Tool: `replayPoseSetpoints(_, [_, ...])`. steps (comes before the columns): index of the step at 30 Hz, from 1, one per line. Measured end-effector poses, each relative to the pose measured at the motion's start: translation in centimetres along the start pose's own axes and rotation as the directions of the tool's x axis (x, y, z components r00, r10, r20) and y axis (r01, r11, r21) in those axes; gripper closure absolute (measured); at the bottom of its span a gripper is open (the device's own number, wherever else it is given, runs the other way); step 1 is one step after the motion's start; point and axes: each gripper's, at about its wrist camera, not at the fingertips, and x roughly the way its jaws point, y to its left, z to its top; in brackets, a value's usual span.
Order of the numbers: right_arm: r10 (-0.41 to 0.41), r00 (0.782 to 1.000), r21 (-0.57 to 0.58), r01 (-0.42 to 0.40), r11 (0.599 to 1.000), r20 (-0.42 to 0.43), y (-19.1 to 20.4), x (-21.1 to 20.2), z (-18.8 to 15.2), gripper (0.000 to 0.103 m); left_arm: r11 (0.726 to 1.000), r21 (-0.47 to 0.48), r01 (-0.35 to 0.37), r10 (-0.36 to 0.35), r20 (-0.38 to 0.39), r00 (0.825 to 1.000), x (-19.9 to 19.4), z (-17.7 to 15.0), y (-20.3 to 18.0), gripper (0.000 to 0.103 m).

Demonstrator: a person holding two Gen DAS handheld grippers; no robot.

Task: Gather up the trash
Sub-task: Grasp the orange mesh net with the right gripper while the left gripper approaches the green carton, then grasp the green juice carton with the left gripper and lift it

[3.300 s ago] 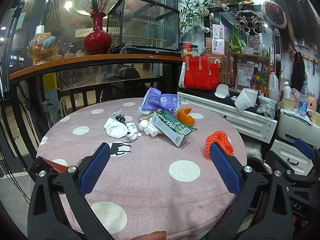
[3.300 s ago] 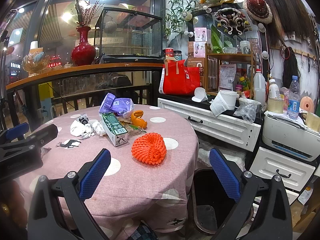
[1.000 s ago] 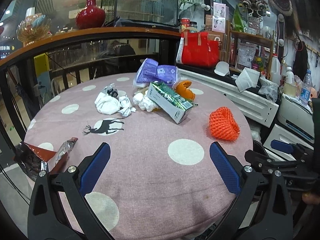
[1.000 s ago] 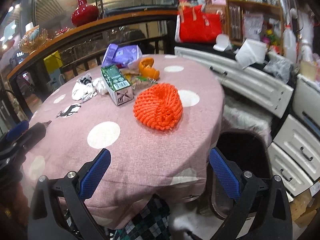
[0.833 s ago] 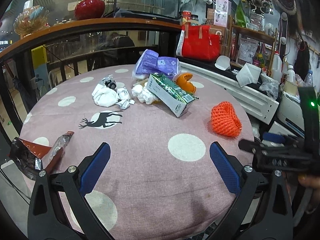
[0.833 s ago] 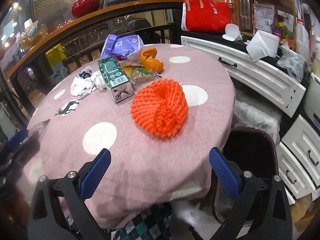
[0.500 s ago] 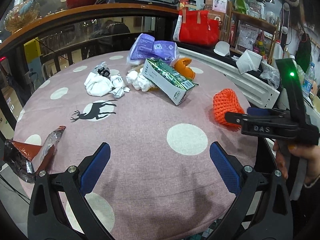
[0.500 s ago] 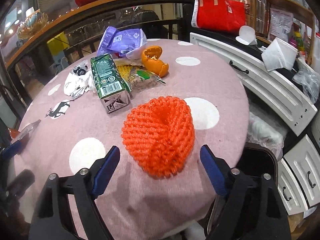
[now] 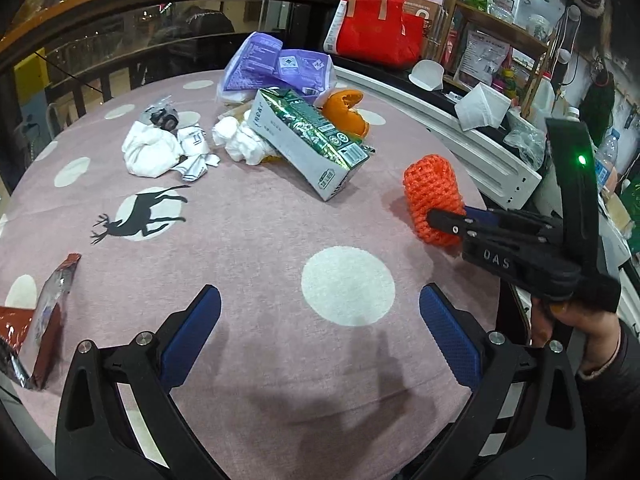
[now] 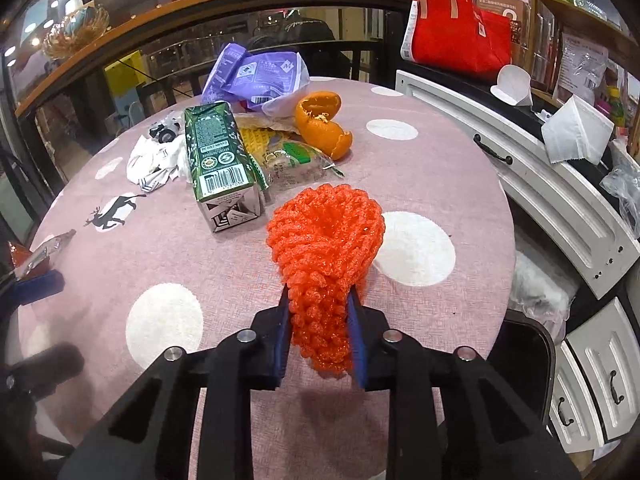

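An orange foam fruit net [image 10: 324, 236] lies on the pink dotted tablecloth [image 10: 160, 264] near the table's right edge. My right gripper [image 10: 320, 320] is closing on it, and its blue pads squeeze the near end of the net. The left wrist view shows the same net [image 9: 432, 196] pinched by the right gripper [image 9: 448, 220], held by a hand. My left gripper [image 9: 320, 328] stands open above the cloth with nothing between its fingers. Further back lie a green carton [image 9: 308, 140], an orange peel [image 9: 344, 112], crumpled white tissues [image 9: 152, 148], a purple wrapper [image 9: 272, 64] and a red foil wrapper [image 9: 36, 320].
A black bin [image 10: 520, 364] stands on the floor to the right of the table, beside white drawers [image 10: 592, 364]. A white cabinet [image 10: 552, 188] with a red bag [image 10: 460, 36] on it runs along the right. A wooden railing [image 9: 120, 4] curves behind the table.
The right gripper moved in over the orange net and its jaws closed onto it, squeezing it narrow. The left gripper shifted forward and tilted down a little; it stays open.
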Motion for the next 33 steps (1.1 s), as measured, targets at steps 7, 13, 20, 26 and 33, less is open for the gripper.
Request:
replayPoseSetpoints(7, [-0.013,0.999,0.025,0.012,1.0,0.041,-0.5,-2.1,-0.5,0.08,0.998,-0.054,0.015,-0.015,-0.003,1.0,1.1,4.5,0.5,0.005])
replayPoseSetpoints(13, [-0.019,0.997,0.034,0.017,0.999,0.069,-0.8,-4.2,-1.6,0.08,0.997,-0.041,-0.071,0.069,-0.036,0.997,3.9,8.7,-0.3,0.005])
replayPoseSetpoints(20, [-0.025,0.997,0.063,0.02,0.998,0.078,-1.6,-5.6,-3.1,0.08,0.984,-0.124,-0.127,0.112,-0.125,0.986,8.2,12.6,-0.1,0.012])
replayPoseSetpoints(26, [-0.022,0.998,0.111,0.016,0.994,0.053,-2.8,-5.5,-4.4,0.08,0.956,-0.236,-0.172,0.116,-0.236,0.965,11.7,13.8,1.7,0.022])
replayPoseSetpoints(33, [-0.007,0.999,0.137,0.002,0.991,0.037,-3.2,-5.0,-4.8,0.08,0.959,-0.189,-0.212,0.16,-0.258,0.953,13.0,15.1,1.1,0.026])
